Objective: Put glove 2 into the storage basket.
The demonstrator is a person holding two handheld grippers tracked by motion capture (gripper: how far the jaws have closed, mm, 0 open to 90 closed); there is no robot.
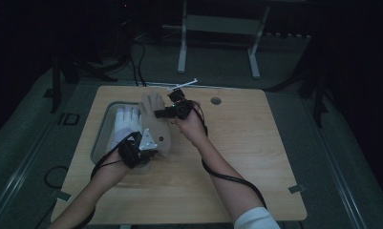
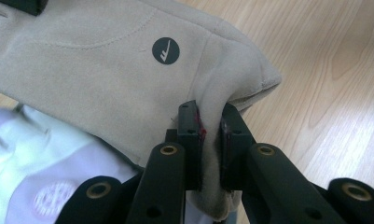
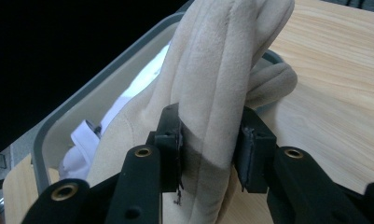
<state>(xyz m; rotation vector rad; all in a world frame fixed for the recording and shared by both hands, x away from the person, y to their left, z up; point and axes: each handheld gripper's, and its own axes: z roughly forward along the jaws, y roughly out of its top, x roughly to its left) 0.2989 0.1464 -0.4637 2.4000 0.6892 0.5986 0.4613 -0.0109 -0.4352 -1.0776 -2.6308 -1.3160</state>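
Item: beige glove (image 1: 155, 125), suede-like, held between my two grippers above the wooden table (image 1: 237, 157), just beside the grey tray (image 1: 99, 136).

Left gripper (image 1: 146, 144): clamped on the cuff edge, fabric pinched between both jaws.
Right gripper (image 1: 166, 112): closed around the bunched fingers of the glove.

Handling note: I judge the step to be lifting or shifting the glove relative to the tray. I would keep both pinches firm, move the hands together and avoid dragging the white glove (image 1: 123, 125) lying in the tray.

Markings: round dark badge (image 2: 165, 50) with a pale tick-like logo, no legible letters. Faint round print on the white glove, unreadable.
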